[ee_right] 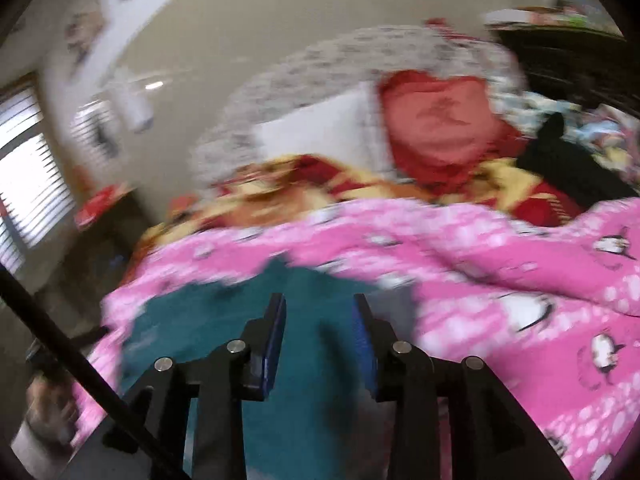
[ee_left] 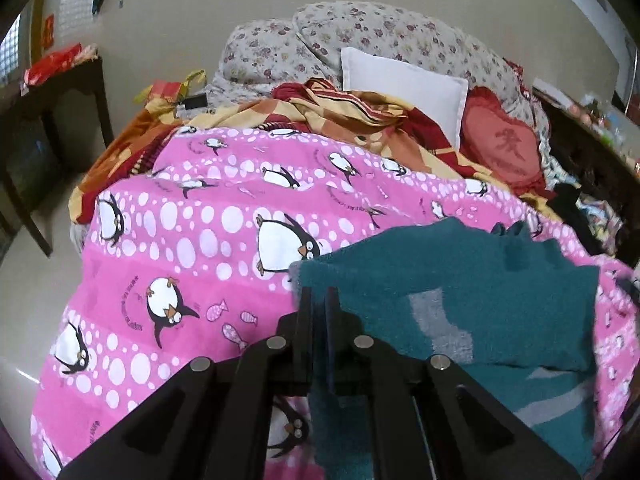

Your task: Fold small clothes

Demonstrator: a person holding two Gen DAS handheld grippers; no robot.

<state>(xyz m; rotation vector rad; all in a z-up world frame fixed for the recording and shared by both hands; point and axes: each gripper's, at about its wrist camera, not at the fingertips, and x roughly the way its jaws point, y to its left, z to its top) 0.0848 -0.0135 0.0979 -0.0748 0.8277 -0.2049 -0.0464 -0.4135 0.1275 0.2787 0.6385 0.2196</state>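
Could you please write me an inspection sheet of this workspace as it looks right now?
Surface: pink penguin-print quilt over a bed.
Job's things: teal knitted garment with grey patches, lying on the quilt.
Clutter: white pillow, red heart-shaped cushion, red-and-yellow blanket, floral bedding.
Grippers: left gripper shut on the garment's edge; right gripper open above the garment, view blurred.
Cables: nothing seen.
Surroundings: dark wooden table, beige wall.
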